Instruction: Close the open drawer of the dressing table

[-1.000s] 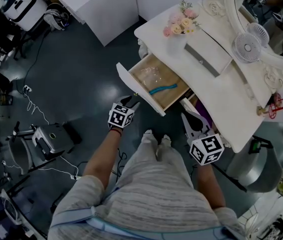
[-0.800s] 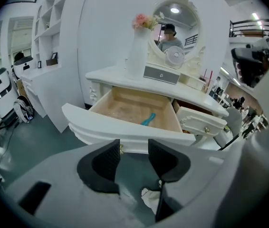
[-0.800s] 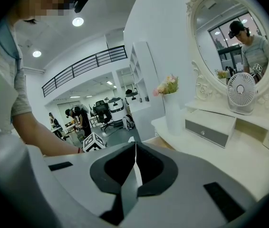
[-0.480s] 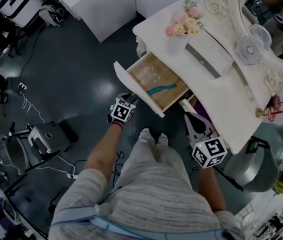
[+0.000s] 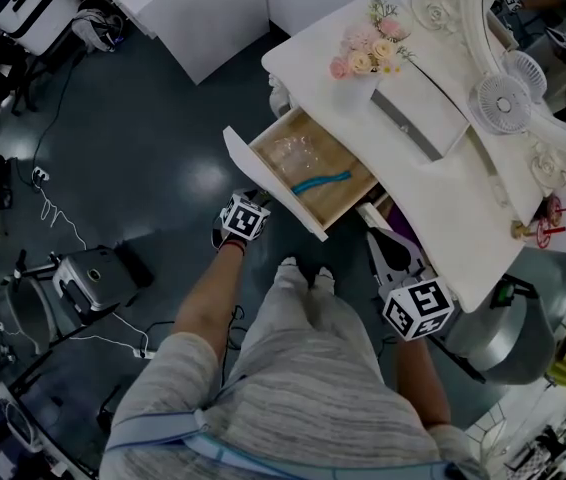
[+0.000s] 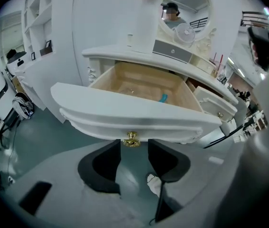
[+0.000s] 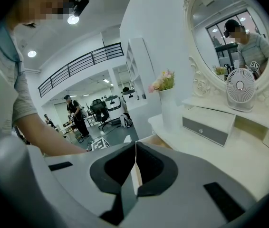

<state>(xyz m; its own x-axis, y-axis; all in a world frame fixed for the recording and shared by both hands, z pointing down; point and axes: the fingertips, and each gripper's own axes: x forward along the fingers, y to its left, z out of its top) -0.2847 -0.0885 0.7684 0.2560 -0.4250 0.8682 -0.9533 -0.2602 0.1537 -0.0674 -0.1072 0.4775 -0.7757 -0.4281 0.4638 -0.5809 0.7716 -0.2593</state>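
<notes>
The white dressing table [image 5: 443, 193] has its wooden drawer [image 5: 348, 201] pulled out, with a blue object [image 5: 323, 180] and clear plastic [image 5: 293, 153] inside. My left gripper [image 5: 256, 202] is just in front of the drawer's white face [image 6: 134, 113]. It is open, and the gold knob [image 6: 131, 139] sits between its fingertips [image 6: 110, 148] with a gap on each side. My right gripper [image 5: 391, 253] hovers near the table's front edge, to the right of the drawer. Its jaws [image 7: 135, 148] are shut with nothing in them.
On the tabletop stand a vase of flowers [image 5: 365, 50], a small grey-fronted drawer box [image 5: 418, 118] and a fan [image 5: 503, 98] before the oval mirror [image 5: 553, 28]. A second, smaller drawer [image 6: 216, 107] lies right of the open one. Equipment and cables [image 5: 83, 278] sit on the dark floor to the left.
My left gripper has sunk lower in front of the drawer face and tipped further down. The right gripper has stayed where it was.
</notes>
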